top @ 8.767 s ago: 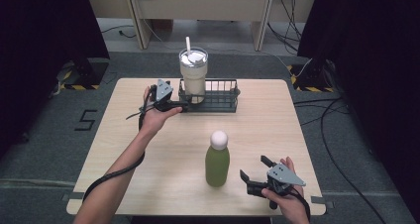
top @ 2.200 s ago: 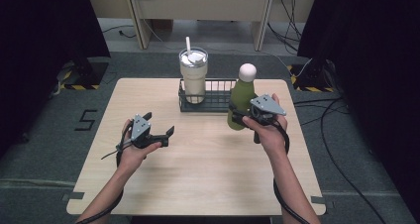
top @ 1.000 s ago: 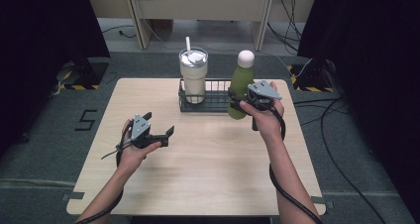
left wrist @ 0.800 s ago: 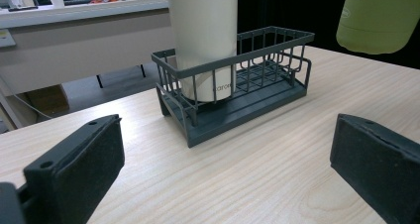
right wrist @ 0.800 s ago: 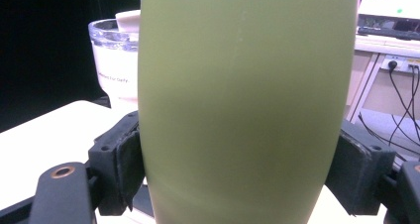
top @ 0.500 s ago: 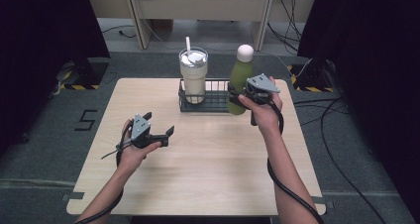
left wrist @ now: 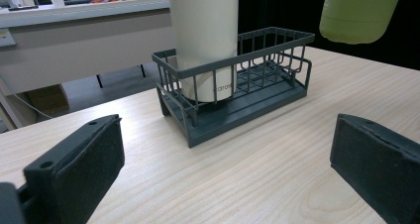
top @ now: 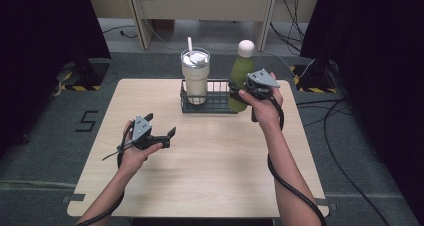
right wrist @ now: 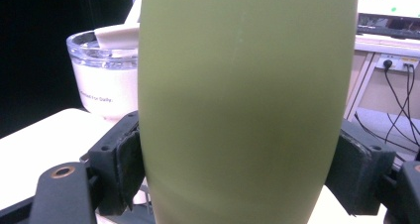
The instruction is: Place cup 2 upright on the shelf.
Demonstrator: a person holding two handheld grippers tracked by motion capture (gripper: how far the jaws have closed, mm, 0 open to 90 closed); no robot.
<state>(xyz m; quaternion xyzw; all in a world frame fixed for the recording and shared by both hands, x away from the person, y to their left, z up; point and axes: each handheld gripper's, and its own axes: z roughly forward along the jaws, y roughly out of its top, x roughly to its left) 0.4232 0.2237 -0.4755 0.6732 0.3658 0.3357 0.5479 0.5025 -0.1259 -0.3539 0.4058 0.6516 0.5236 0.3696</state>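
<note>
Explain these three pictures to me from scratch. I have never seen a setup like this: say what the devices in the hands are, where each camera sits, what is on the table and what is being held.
No robot here: a person holds hand-operated tongs in each hand. The high view looks down on a wooden table from above the person's side. The other two cameras ride on the tongs and look along their black jaws.

On the table stands a dark wire basket with a cream tumbler with lid and straw standing in its left end.

The right tongs are clamped around a green bottle with a white cap, held above the basket's right end; the left gripper view shows its base in the air. The left tongs are open and hold nothing.
</note>
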